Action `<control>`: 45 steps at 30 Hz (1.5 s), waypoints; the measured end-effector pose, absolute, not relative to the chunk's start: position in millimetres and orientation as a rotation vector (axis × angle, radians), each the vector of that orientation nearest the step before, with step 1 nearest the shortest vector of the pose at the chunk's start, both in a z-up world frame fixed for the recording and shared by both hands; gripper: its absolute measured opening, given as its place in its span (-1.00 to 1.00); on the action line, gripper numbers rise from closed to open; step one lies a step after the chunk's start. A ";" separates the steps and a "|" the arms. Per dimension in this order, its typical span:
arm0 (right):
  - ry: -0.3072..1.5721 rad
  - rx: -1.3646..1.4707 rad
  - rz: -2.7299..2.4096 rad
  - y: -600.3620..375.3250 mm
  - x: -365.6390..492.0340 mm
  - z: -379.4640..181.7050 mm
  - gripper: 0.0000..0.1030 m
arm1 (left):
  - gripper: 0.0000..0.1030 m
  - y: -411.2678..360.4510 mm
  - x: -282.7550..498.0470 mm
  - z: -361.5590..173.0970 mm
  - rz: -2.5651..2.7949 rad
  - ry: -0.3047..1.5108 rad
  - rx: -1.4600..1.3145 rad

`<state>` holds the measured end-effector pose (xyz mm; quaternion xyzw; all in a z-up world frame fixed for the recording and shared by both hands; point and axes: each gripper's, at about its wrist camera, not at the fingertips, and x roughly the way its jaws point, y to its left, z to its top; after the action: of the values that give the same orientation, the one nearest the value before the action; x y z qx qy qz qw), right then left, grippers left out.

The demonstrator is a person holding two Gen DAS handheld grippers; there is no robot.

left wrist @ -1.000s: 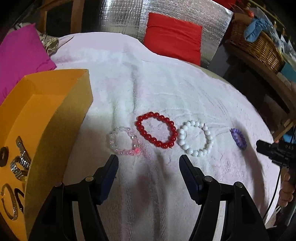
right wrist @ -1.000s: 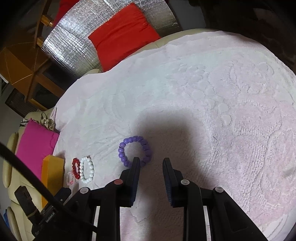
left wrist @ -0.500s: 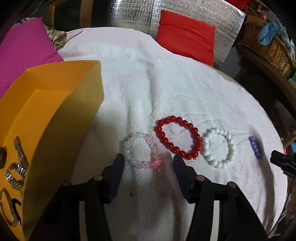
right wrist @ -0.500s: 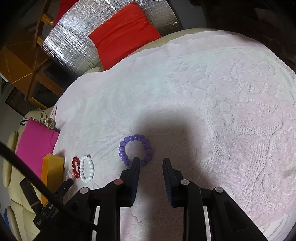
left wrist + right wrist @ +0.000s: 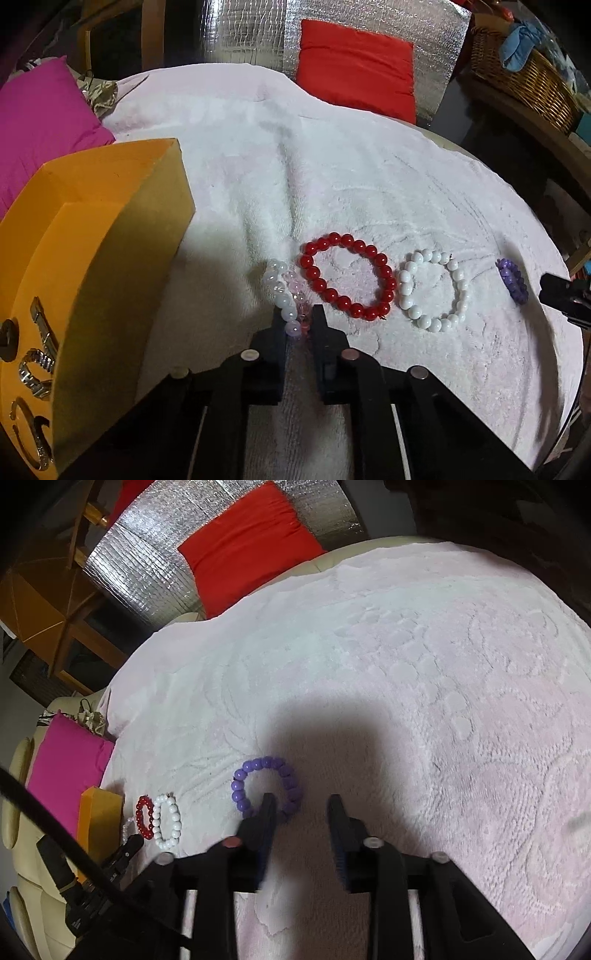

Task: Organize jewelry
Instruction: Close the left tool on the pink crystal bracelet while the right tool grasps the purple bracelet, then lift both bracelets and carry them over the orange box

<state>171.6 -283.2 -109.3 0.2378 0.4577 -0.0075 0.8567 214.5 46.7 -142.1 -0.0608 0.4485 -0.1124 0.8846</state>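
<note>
The work surface is a broad, rounded top covered by a pale pink-white textured towel point(image 5: 369, 192), creased near its middle and embossed with a raised pattern on the right side. Behind it stands a silver quilted foil panel point(image 5: 243, 33) with a red cushion point(image 5: 354, 66) leaning against it. A magenta cushion point(image 5: 40, 122) lies at the far left edge, and a wicker basket point(image 5: 524, 77) holding blue fabric sits on a wooden shelf at the far right. Wooden furniture shows at the far left in the right wrist view.

An orange box point(image 5: 122, 236) rests on the towel at the left, open at the top, with metallic pieces point(image 5: 37, 354) visible inside it.

Four bead bracelets lie in a row on the towel, right of the box. From left to right: a pink and white bracelet point(image 5: 282, 291), a red bracelet point(image 5: 347, 275), a white bracelet point(image 5: 432, 291), and, well apart at the right, a purple bracelet point(image 5: 266, 786).

The left gripper point(image 5: 298, 325) has just been closing and now clamps the near end of the pink and white bracelet, squeezing it into a narrow upright strand that touches the red bracelet.

The right gripper point(image 5: 301, 805) has just been opening; its jaws stand apart, holding nothing, with the left finger overlapping the near side of the purple bracelet.
</note>
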 end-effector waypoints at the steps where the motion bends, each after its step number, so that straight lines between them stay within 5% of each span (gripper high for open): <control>1: 0.952 0.495 -0.013 -282.0 172.6 -108.5 -0.02 | -0.77 46.0 214.0 -141.4 -0.235 0.933 -0.123; 9: 0.925 0.367 -0.053 -263.7 186.6 -114.4 -0.11 | -0.81 46.2 198.4 -131.0 -0.304 0.925 -0.128; 16: 0.898 0.060 -0.118 -226.5 195.5 -123.3 -0.77 | -0.81 51.1 186.6 -124.1 -0.351 0.916 -0.151; 45: 0.606 0.298 0.297 -131.8 127.3 -28.2 -0.80 | -0.80 95.6 94.6 -41.7 -0.309 0.649 -0.215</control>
<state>127.3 -131.8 -28.2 0.1457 0.2963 0.1450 0.9327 94.6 95.6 -41.7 -0.1050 0.3172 -0.1511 0.9303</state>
